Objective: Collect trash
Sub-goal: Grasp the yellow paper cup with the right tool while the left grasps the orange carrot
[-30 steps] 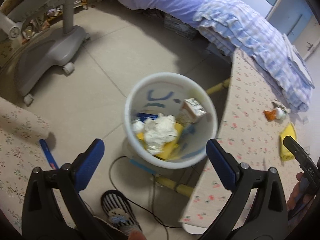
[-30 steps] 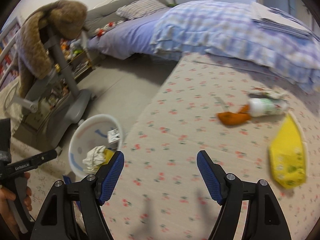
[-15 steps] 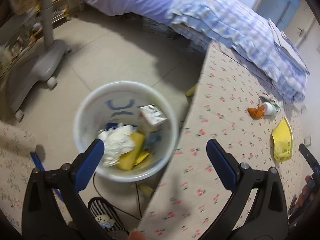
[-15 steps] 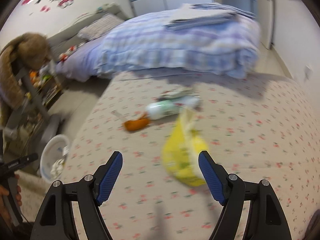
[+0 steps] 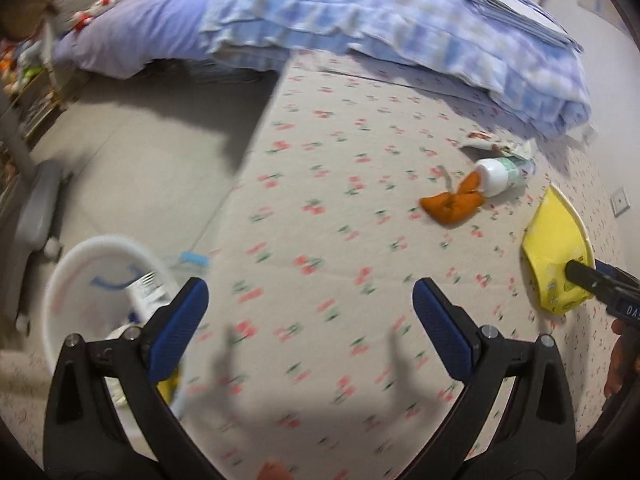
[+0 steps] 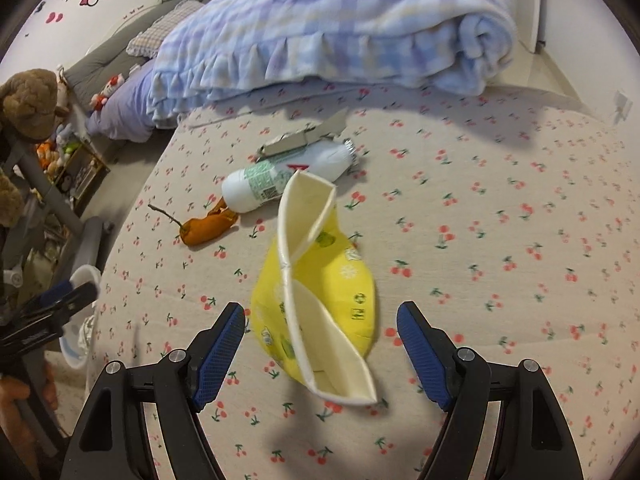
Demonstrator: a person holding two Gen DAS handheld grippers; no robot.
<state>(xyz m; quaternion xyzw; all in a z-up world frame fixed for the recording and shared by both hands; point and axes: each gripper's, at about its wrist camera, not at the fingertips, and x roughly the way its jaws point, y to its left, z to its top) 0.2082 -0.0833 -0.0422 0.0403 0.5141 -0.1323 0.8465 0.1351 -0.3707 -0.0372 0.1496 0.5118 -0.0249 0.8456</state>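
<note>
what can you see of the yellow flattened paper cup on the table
The yellow paper cup is crushed flat, its cream inside showing through a long pinched mouth with a rolled rim. The outside is bright yellow with small green and white prints and a recycling mark. It looks like coated paper. It lies on the cherry-print tablecloth, near the orange scrap and white bottle. The right hand-held gripper is open around its near end, pads apparently not touching.

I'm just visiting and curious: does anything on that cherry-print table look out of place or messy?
Yes. A squashed yellow paper cup lies flattened on its side, between the open right tongs. Beyond it a white bottle lies tipped over, touching an orange peel, with a torn wrapper beside it. The left tongs are open, empty.
</note>
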